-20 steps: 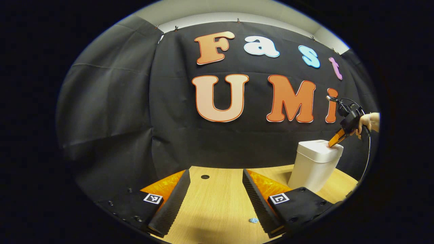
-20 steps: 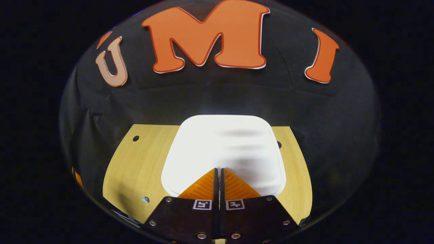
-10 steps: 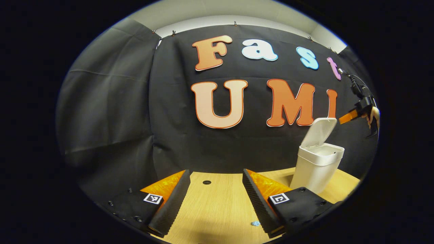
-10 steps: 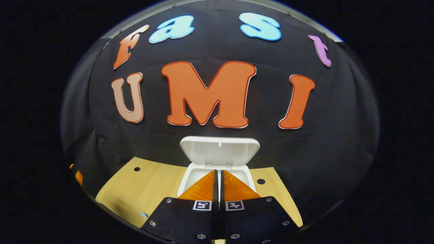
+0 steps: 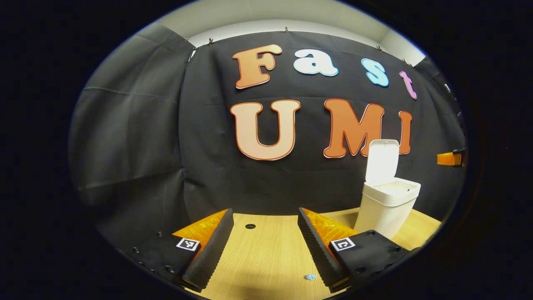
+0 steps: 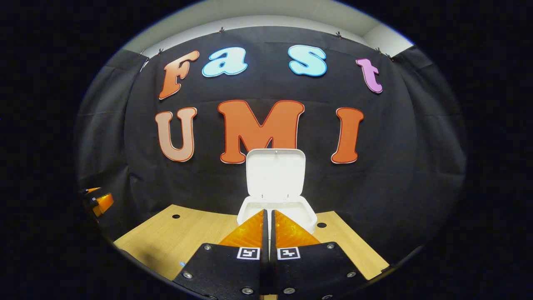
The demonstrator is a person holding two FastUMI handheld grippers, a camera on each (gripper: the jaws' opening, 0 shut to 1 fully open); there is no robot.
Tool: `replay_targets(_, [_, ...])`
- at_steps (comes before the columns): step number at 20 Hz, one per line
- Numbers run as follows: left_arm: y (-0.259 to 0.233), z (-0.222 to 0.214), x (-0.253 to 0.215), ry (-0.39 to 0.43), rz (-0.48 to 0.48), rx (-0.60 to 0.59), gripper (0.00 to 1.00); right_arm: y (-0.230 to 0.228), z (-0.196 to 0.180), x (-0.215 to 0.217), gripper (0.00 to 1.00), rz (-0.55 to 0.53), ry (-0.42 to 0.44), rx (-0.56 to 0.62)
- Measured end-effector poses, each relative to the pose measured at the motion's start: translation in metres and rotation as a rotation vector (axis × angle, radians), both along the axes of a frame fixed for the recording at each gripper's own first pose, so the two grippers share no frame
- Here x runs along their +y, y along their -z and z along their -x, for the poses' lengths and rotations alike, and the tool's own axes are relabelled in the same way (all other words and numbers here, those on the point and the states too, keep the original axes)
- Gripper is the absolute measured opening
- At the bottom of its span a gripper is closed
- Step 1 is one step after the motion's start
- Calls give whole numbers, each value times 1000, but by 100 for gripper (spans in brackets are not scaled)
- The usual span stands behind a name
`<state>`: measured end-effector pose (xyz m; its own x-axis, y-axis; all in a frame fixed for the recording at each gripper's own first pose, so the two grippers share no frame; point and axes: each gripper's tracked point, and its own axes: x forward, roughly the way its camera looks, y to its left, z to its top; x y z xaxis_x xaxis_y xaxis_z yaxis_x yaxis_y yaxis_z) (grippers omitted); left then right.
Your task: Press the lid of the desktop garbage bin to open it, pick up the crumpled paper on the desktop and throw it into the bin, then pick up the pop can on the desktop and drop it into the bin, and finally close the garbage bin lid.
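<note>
The white desktop bin stands at the right of the wooden table, its lid swung up and standing upright. My left gripper hovers low over the table, open, with nothing between its fingers. In the right gripper view the bin sits straight ahead, its raised lid facing me. My right gripper is shut and empty, held back from the bin's front rim. It also pokes in at the far right edge of the left gripper view.
A tiny blue scrap lies on the table beside my left gripper's right finger. Small round holes dot the tabletop. The left gripper appears at the far left. Black cloth walls close the back and sides.
The right gripper pressed the closed lid a second ago, then pulled up and back. The lid sprang open and now stands fully upright. The left gripper barely moved.
</note>
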<state>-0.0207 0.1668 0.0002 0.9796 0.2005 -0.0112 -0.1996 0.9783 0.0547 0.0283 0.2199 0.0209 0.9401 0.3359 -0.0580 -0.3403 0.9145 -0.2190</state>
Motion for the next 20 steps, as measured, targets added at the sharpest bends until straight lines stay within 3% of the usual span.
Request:
replay_targets(8, [14,-11,-15,35,-4,21,98,55,30,-23,1,29,29,27])
replay_targets(10, [16,-14,-18,45,-7,24,99,67,33,-27,6,21,36,52])
replay_targets(11, [17,-16,-18,41,-9,21,98,70,30,-29,29,20,44,58])
replay_targets(12, [16,-17,-18,35,-11,16,99,74,29,-34,43,25,62,68])
replay_targets(13, [20,-18,-21,40,-13,18,98,77,26,-38,65,27,78,76])
replay_targets(15, [31,-22,-29,59,-16,37,99,83,24,-42,93,19,90,95])
replay_targets(20, [62,-31,-45,99,-3,100,98,98,21,-55,98,51,126,127])
